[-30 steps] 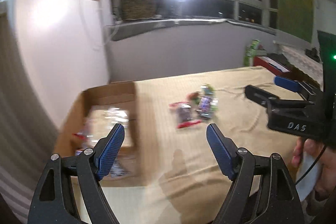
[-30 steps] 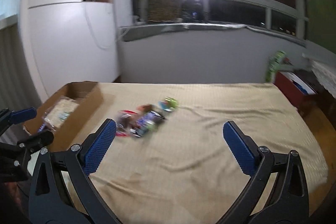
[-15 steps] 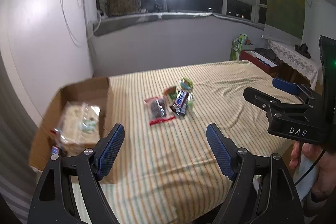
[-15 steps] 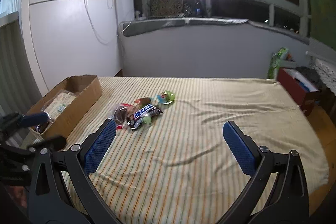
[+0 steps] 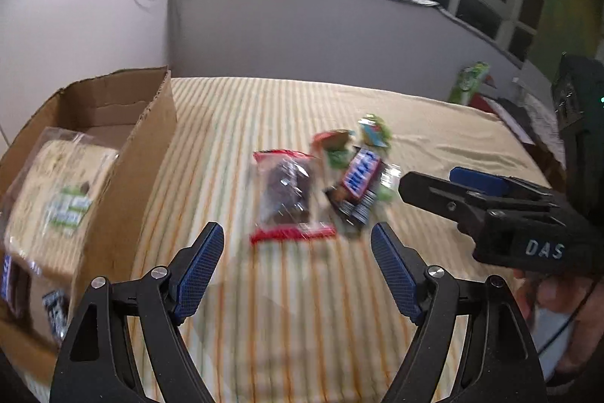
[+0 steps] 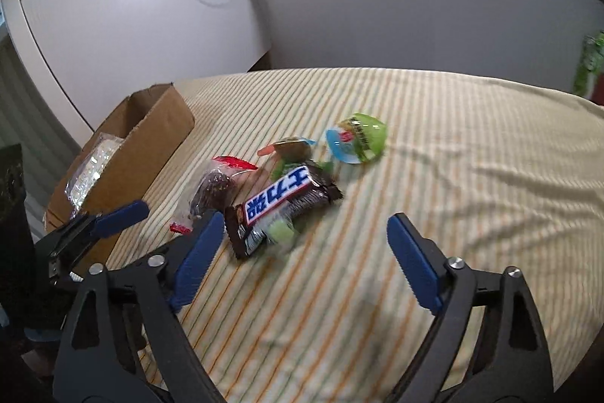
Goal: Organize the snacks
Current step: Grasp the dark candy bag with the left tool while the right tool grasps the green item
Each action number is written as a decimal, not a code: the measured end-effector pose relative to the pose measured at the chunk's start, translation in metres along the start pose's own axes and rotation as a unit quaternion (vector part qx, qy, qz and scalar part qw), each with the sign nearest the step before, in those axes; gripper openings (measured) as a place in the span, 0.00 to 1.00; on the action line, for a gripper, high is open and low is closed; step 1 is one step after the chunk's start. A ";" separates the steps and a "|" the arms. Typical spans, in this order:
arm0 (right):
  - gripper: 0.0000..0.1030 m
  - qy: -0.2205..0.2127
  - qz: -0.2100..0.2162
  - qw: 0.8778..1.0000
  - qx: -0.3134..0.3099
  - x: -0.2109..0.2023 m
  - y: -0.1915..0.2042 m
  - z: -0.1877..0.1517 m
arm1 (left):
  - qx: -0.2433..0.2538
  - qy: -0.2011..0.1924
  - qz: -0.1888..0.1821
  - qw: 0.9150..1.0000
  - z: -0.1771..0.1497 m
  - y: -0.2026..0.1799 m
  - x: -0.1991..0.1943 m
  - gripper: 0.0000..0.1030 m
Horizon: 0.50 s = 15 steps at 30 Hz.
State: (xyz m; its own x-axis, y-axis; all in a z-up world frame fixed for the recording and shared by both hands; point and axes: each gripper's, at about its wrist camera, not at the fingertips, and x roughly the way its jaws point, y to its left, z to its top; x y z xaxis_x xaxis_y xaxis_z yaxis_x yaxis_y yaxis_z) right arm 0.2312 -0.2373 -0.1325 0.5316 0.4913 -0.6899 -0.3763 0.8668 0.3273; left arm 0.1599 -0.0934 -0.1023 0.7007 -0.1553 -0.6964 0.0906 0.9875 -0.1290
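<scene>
A small heap of snacks lies on the striped bedspread [image 5: 302, 308]: a clear red-edged bag of dark cookies [image 5: 288, 195], a brown chocolate bar with a blue and white label [image 6: 281, 201], a small red and brown packet [image 6: 288, 148] and a green round jelly cup [image 6: 358, 140]. My left gripper [image 5: 296, 263] hovers open just short of the cookie bag. My right gripper [image 6: 302, 253] hangs over the near end of the chocolate bar; its jaws are closing, with nothing pressed between the pads. The right gripper also shows in the left wrist view, at the right [image 5: 487, 187].
An open cardboard box [image 5: 124, 157] stands at the bed's left edge, holding a large clear bag of pale snacks [image 5: 56, 199] and smaller packets. A white wall and cupboard rise behind it. A green packet [image 5: 468, 82] stands beyond the bed's far right corner.
Both grippers have dropped toward the bed and come close to the snack heap, which now looks much bigger. The right gripper's jaws have narrowed a little.
</scene>
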 end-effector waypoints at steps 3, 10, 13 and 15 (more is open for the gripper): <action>0.75 0.005 0.013 1.000 -0.002 0.006 0.001 0.000 | -0.013 0.006 0.003 1.000 0.006 0.005 0.010 0.78; 0.54 0.016 0.038 0.999 0.006 0.016 -0.004 -0.006 | -0.012 0.031 0.001 0.999 0.008 0.007 0.029 0.78; 0.20 0.020 0.055 0.998 0.006 0.021 -0.005 -0.007 | -0.008 0.043 0.001 0.999 0.008 0.007 0.034 0.77; 0.20 0.018 0.056 0.998 0.002 0.023 -0.003 -0.007 | -0.004 0.045 0.001 0.999 0.007 0.007 0.035 0.59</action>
State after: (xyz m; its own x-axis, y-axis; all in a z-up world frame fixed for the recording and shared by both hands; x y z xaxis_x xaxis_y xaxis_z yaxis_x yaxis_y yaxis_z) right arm 0.2390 -0.2294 -0.1543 0.4582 0.5822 -0.6717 -0.4295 0.8066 0.4061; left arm 0.1901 -0.0918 -0.1230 0.6344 -0.1561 -0.7571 0.0841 0.9875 -0.1332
